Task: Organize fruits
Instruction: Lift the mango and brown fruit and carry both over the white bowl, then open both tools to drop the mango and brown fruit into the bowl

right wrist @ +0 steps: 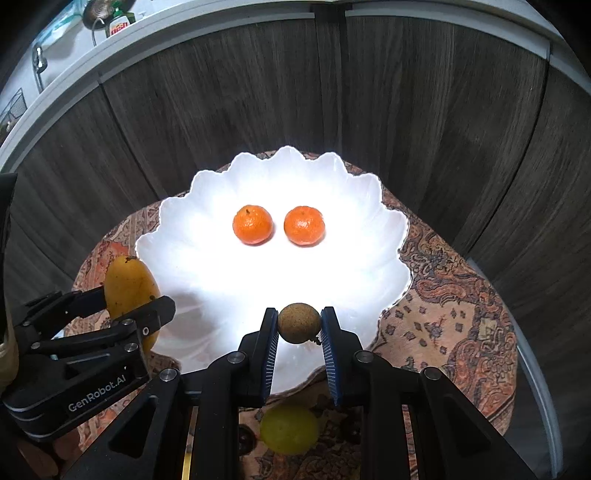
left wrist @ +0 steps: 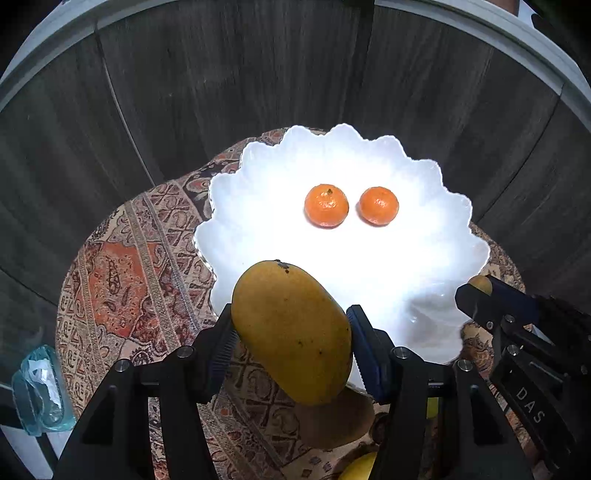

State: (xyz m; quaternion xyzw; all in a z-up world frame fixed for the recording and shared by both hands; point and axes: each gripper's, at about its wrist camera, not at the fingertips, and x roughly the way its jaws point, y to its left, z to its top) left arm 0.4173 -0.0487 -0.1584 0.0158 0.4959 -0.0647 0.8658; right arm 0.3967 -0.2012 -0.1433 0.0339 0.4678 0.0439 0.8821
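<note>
A white scalloped bowl (left wrist: 258, 243) (right wrist: 184, 258) stands on a small round table with a patterned cloth (left wrist: 122, 280) (right wrist: 454, 321). Two tangerines (left wrist: 326, 205) (left wrist: 379, 206) (right wrist: 253, 224) (right wrist: 304, 225) lie side by side in it. My left gripper (left wrist: 291, 332) is shut on a yellow mango (left wrist: 291, 328) (right wrist: 129, 284), held above the bowl's near left rim. My right gripper (right wrist: 299, 325) is shut on a small round brown fruit (right wrist: 299, 323), held over the bowl's near rim; it also shows in the left wrist view (left wrist: 480, 284).
A yellow-green fruit (right wrist: 290, 428) and a brown fruit (left wrist: 340, 424) lie on the cloth below the grippers. Dark wood cabinet fronts (left wrist: 258, 74) stand behind the table under a white counter (right wrist: 184, 22). A plastic bag (left wrist: 37, 391) lies at the left.
</note>
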